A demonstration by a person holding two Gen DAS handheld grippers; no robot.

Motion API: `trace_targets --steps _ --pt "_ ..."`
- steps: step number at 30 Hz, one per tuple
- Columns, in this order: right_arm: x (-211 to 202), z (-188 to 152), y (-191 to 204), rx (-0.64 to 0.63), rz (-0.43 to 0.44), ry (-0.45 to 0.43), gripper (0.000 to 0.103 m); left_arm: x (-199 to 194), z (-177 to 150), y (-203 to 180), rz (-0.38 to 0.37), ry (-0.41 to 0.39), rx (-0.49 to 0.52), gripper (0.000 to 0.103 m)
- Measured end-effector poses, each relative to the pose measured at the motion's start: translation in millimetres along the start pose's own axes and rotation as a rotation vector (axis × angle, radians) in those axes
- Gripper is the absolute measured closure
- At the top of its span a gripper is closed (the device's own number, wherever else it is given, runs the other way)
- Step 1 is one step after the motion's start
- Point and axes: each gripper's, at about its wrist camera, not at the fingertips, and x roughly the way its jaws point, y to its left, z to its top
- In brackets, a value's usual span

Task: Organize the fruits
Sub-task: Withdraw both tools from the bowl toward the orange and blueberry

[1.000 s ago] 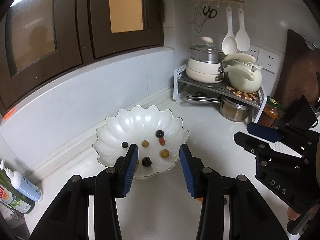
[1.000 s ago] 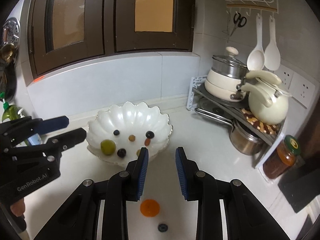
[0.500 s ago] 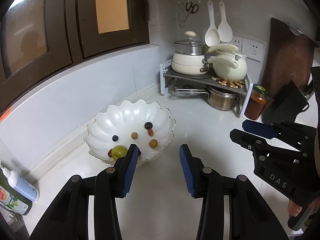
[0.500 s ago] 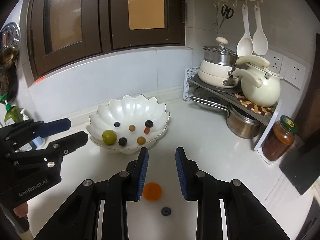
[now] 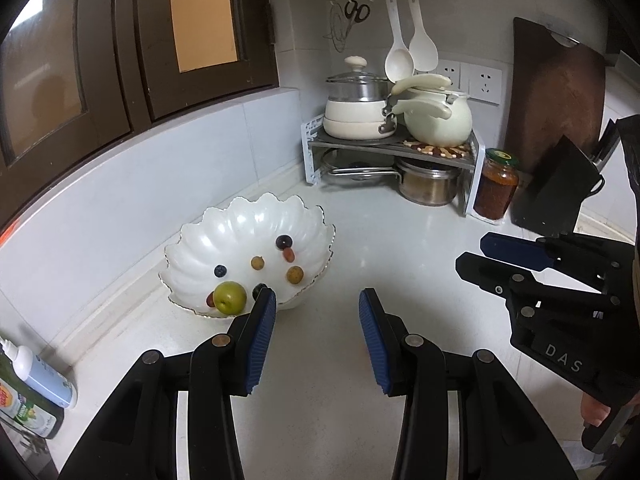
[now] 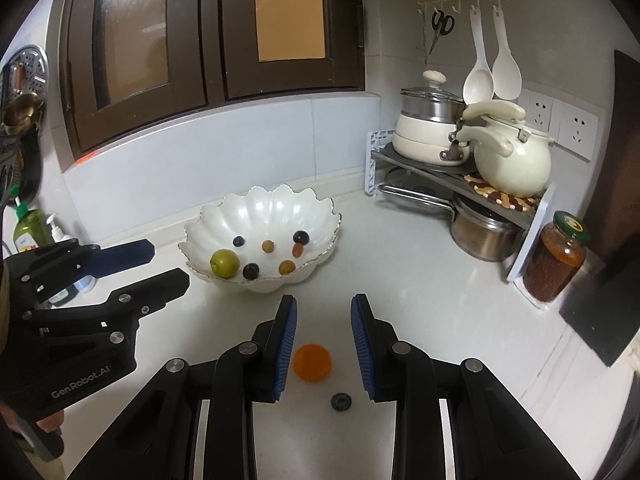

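A white scalloped bowl (image 5: 224, 236) (image 6: 280, 208) on the white counter holds a green fruit (image 5: 229, 297) (image 6: 224, 263) and several small dark, tan and reddish fruits. My left gripper (image 5: 316, 304) is open and empty, raised just near and right of the bowl; it also shows in the right wrist view (image 6: 160, 262). My right gripper (image 6: 323, 308) is open and empty above the counter, and shows in the left wrist view (image 5: 478, 252). An orange fruit (image 6: 311, 362) and a dark blueberry (image 6: 341, 401) lie on the counter between and below the right fingers.
A pot rack (image 5: 392, 148) with pans and a cream kettle (image 6: 510, 160) fills the back right corner. A sauce jar (image 5: 496, 184) (image 6: 556, 260) stands beside it, with a dark cutting board (image 5: 556, 92) behind. Soap bottles (image 5: 28, 384) (image 6: 32, 232) stand at the left.
Both grippers have drawn back from the bowl and risen slightly. The green fruit now shows in the bowl clear of the left finger. Both stay open.
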Motion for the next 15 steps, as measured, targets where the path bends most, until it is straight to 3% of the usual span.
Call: trace_targets --steps 15 --pt "11.7 -36.1 -5.8 0.068 -0.025 0.047 0.073 21.4 -23.0 -13.3 -0.065 0.057 0.048 0.060"
